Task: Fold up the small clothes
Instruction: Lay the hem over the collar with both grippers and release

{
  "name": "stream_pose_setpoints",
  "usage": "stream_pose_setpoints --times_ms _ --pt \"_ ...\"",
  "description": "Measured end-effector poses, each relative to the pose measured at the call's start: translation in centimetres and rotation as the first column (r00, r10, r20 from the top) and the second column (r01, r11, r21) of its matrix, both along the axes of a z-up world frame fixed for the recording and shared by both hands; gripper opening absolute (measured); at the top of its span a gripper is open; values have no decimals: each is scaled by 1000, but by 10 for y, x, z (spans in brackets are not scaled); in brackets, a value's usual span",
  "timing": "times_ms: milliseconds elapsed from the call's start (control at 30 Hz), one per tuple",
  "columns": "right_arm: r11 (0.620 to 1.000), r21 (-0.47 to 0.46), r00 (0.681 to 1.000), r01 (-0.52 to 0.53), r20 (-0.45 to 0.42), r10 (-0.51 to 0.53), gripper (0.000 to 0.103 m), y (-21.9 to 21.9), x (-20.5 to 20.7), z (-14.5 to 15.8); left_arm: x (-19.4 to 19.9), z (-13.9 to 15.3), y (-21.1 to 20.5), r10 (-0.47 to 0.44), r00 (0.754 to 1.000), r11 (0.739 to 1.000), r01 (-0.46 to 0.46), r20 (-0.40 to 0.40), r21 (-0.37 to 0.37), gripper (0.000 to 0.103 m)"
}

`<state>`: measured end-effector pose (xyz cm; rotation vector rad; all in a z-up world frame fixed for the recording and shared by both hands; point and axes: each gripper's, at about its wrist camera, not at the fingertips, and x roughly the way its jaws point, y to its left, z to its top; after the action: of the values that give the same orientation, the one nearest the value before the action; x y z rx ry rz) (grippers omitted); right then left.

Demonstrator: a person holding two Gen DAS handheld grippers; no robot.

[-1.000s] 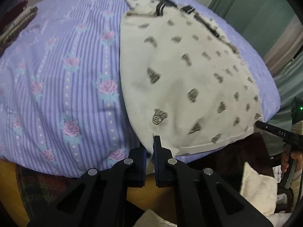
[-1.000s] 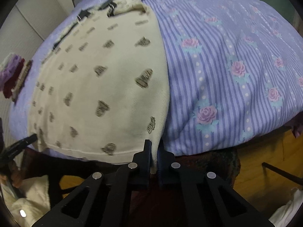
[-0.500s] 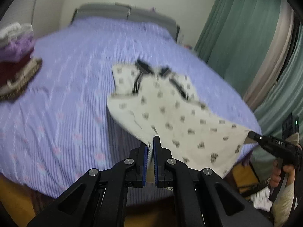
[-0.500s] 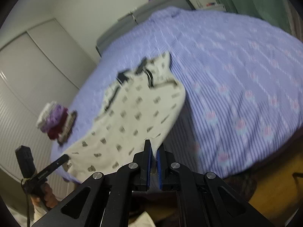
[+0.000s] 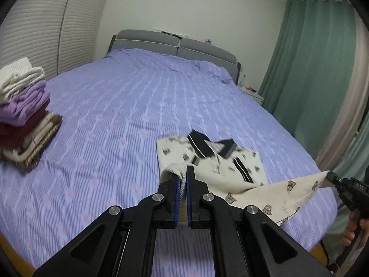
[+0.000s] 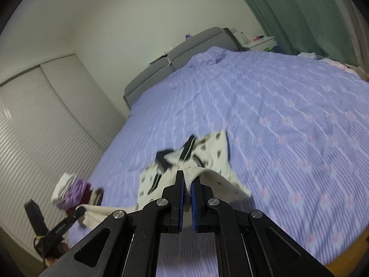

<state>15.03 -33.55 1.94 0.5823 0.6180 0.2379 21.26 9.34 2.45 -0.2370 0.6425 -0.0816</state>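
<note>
**Two grippers pinching the hem corners of a cream polo shirt above the bed**

Two views are showing one moment, the left wrist view first. The left gripper [image 5: 184,173] is pressing its black, blue-padded fingers together on a ribbed hem corner of the cream knit polo shirt with dark printed motifs and a black collar [image 5: 233,170]. The fabric is bunching over the fingertips. From the pinch, the shirt is running forward and to the right; its collar end is lying on the lilac striped bedspread with pink flowers [image 5: 120,120] just ahead of the fingers. Far to the right, the right gripper [image 5: 330,178] is clamping the other hem corner, and the hem between the two tools is hanging stretched in the air above the bedspread. Well off to the left, a stack of folded cream, purple, maroon and brown clothes [image 5: 23,115] is sitting on the bedspread. A grey padded headboard [image 5: 175,43] is standing far ahead, with teal curtains [image 5: 306,69] to the right.

In the right wrist view, the right gripper [image 6: 187,182] is squeezing the shirt [image 6: 214,154] edge between nearly touching pads. The collar end is resting on the bedspread [image 6: 288,120] right in front of the fingers, blurred. Low to the left, the left gripper [image 6: 80,210] is gripping the far corner, and the folded stack [image 6: 73,191] is just behind it. White slatted wardrobe doors [image 6: 41,127] are filling the left side.
</note>
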Motion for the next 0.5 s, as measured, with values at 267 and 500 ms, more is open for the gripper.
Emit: stream_pose_setpoints --times_ms 267,500 --pt "999 -20 999 37 -39 -38 6 2 80 5 83 -15 4 19 997 1000 -17 -73 21 7" --pt "998 -57 993 30 -112 -36 6 8 150 -13 149 -47 11 31 984 999 -32 -173 -4 7"
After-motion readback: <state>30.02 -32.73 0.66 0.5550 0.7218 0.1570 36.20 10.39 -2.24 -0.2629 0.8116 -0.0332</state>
